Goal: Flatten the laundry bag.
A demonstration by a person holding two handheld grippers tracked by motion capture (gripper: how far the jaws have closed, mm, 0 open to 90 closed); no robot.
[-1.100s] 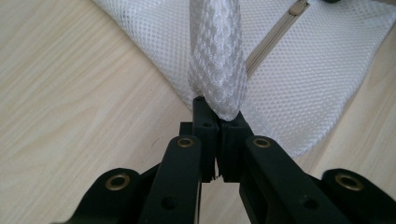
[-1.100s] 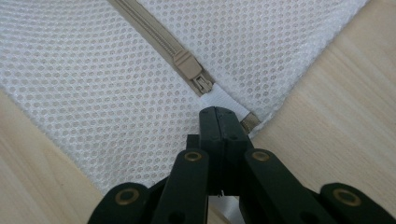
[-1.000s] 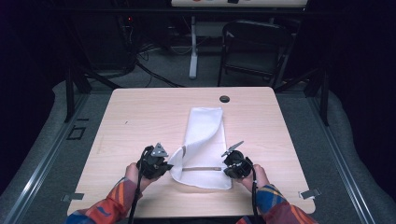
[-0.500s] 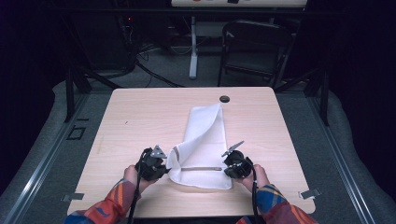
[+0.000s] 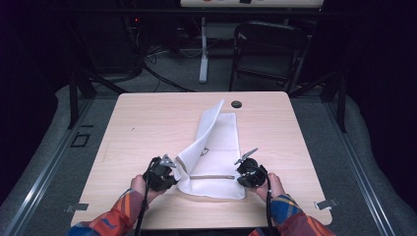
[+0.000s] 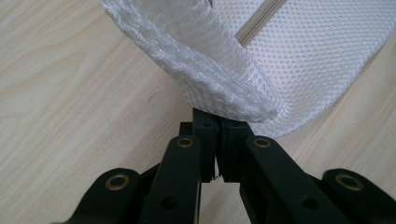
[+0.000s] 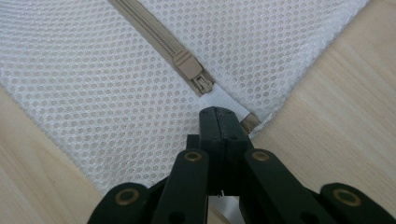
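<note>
High view: a white mesh bag (image 5: 216, 152) lies on the wooden surface (image 5: 142, 123), its near edge between the two claws. The left claw (image 5: 169, 172) is clamped on the bag's near left corner, and that side of the bag is raised and folded over. The right claw (image 5: 246, 173) is clamped at the near right corner.

Left claw view: the jaws are seen closed on the rolled mesh edge (image 6: 224, 88). The grip should be kept firm while the fold is carried across.

Right claw view: the jaws are pressed together on the white tab (image 7: 224, 103) beside the zipper pull (image 7: 189, 65). This corner should be held flat as an anchor.
</note>
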